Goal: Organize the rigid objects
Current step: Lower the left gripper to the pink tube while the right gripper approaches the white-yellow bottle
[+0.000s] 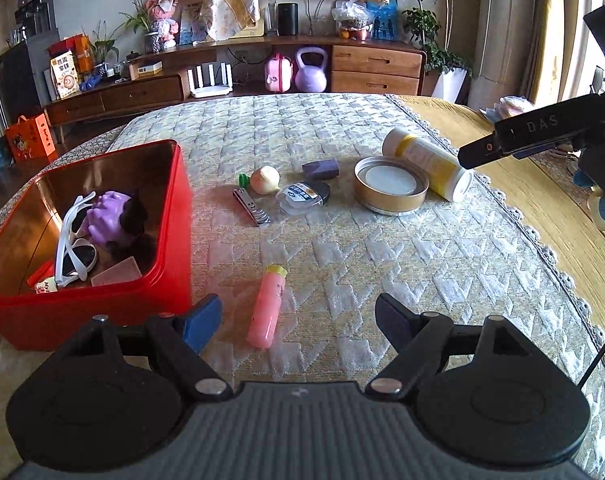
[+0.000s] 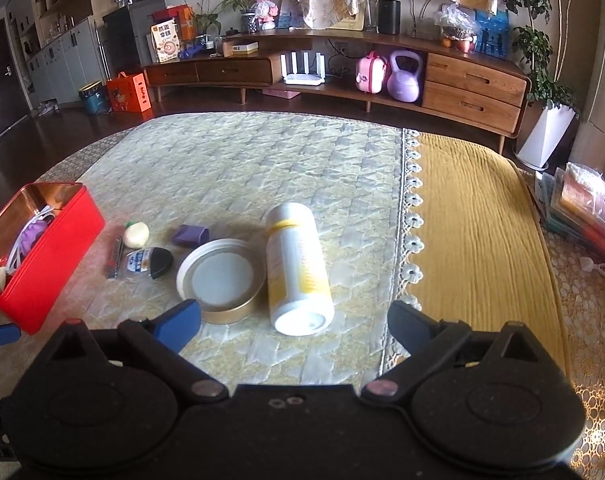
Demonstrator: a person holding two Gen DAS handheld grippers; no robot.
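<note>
Quilted cloth (image 1: 342, 248) covered the table, w/ a wooden sideboard (image 2: 474, 80) behind. Red tin (image 1: 170, 240) sat at left, holding white sunglasses (image 1: 72, 248) & a purple toy (image 1: 110, 220). Pink tube (image 1: 267, 306) lay just ahead of the left gripper (image 1: 298, 316), jaws apart, nothing between. Mid-cloth: nail clipper (image 1: 251, 206), dental floss case (image 1: 304, 197), purple block (image 1: 320, 168), round gold tin (image 2: 222, 280) touching a white bottle (image 2: 298, 268) on its side. Right gripper (image 2: 294, 324) hovered near the bottle's base, jaws wide, empty.
</note>
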